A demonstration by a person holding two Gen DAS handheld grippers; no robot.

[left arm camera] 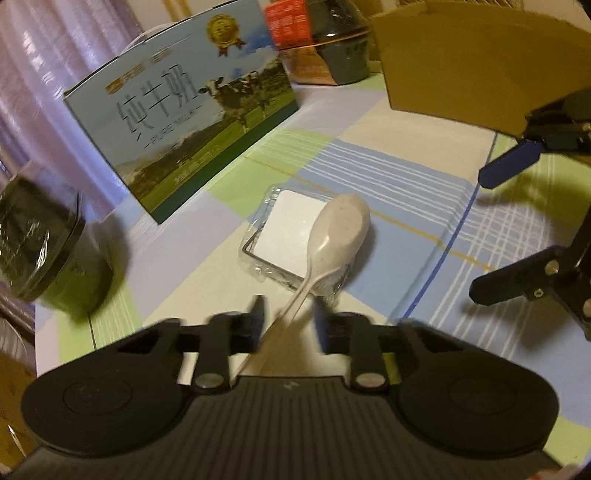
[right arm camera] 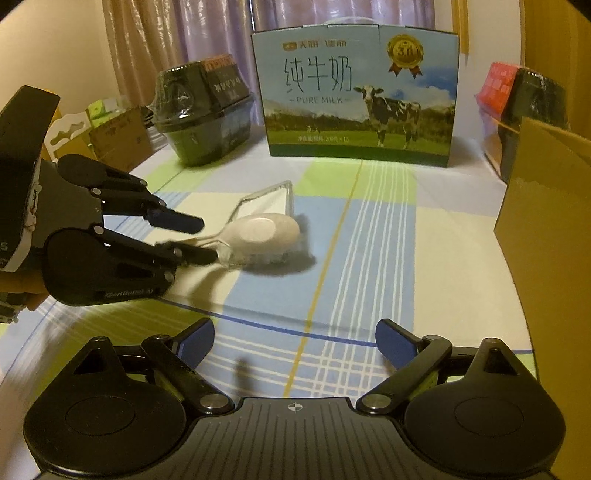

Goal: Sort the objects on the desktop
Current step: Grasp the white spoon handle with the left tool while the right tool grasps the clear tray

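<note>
A pale speckled spoon [left arm camera: 341, 223] [right arm camera: 264, 230] lies bowl-up across a clear plastic box [left arm camera: 282, 230] [right arm camera: 271, 199] with a white inside, on the checked tablecloth [right arm camera: 369, 236]. My left gripper [left arm camera: 291, 314] [right arm camera: 197, 238] is open only a little. The spoon's handle runs between its fingers, and a gap shows on each side of it. The fingertips are blurred. My right gripper [right arm camera: 295, 341] [left arm camera: 491, 232] hovers wide open to the right of the box, its blue pads [right arm camera: 195, 339] bare.
A milk carton [left arm camera: 184, 122] [right arm camera: 358, 96] with a cow picture stands behind the box. A dark wrapped bowl [left arm camera: 37, 243] [right arm camera: 203, 110] sits at the left. A brown cardboard box [left arm camera: 461, 62] [right arm camera: 546, 229] and a red-and-black package [left arm camera: 314, 33] [right arm camera: 517, 96] stand at the right.
</note>
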